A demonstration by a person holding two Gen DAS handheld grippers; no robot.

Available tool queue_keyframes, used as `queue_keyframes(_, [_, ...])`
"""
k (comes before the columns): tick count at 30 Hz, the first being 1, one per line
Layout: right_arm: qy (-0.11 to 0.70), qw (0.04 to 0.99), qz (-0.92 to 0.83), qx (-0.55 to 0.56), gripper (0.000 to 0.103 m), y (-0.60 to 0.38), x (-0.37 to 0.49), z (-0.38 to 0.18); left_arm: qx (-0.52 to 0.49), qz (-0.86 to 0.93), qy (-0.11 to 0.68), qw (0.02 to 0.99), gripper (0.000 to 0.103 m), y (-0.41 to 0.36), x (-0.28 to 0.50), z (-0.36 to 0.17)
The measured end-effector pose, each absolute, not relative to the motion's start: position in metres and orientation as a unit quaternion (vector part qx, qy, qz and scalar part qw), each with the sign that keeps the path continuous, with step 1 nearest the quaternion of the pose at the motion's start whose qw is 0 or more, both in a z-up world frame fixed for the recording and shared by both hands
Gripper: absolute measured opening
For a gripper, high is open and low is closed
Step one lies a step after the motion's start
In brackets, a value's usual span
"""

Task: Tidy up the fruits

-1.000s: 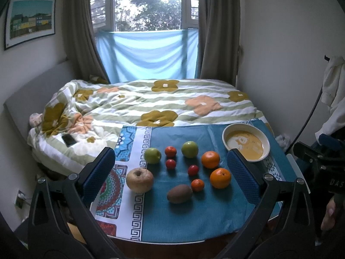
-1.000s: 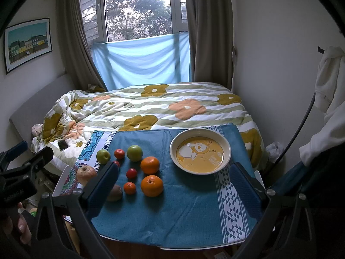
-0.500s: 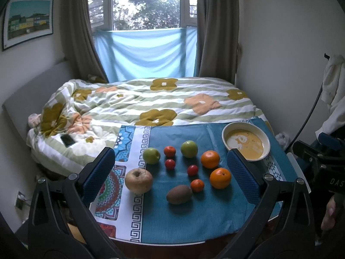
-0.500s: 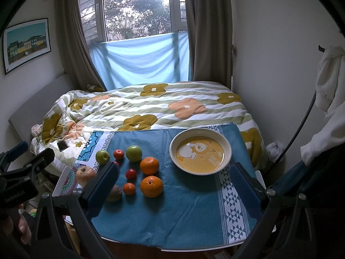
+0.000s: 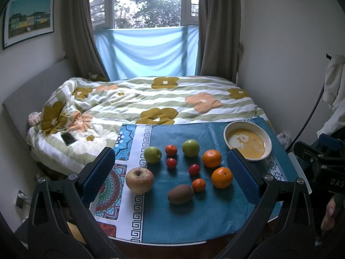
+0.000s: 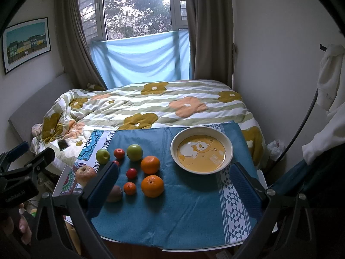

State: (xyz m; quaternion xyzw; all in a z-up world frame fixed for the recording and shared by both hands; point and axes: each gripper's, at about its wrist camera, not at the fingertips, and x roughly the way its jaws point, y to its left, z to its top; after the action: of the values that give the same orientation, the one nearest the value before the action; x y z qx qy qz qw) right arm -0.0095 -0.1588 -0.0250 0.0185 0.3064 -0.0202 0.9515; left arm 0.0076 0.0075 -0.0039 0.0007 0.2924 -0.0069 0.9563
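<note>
Fruit lies loose on a blue cloth: two oranges (image 5: 222, 177) (image 5: 211, 158), two green apples (image 5: 152, 154) (image 5: 190, 148), a pale wrinkled apple (image 5: 139, 179), a kiwi (image 5: 180, 193), several small red and orange fruits (image 5: 194, 169). A cream plate with a yellow cartoon centre (image 5: 247, 142) stands at the right, empty; in the right wrist view it shows ahead (image 6: 201, 150). My left gripper (image 5: 170, 172) is open and empty, above the table's near edge. My right gripper (image 6: 173, 182) is open and empty, back from the plate; its left finger hides part of the kiwi (image 6: 115, 193).
The table (image 6: 265, 240) is small, with its near edge just below the grippers. A bed with a flowered quilt (image 5: 151, 99) lies right behind it, a phone (image 5: 68, 138) on the quilt. Walls stand left and right, white clothing (image 6: 327, 90) hangs at the right.
Both views have shifted only slightly; the left gripper has edged a little nearer the fruit. Nothing on the table has moved.
</note>
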Motion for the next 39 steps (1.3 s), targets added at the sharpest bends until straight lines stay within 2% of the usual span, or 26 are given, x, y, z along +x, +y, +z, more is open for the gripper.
queue_keyframes(39, [0.316, 0.949, -0.012, 0.019, 0.103, -0.154, -0.009, -0.031, 0.002, 0.008, 0.298, 0.955, 0.103, 0.013, -0.004, 0.0])
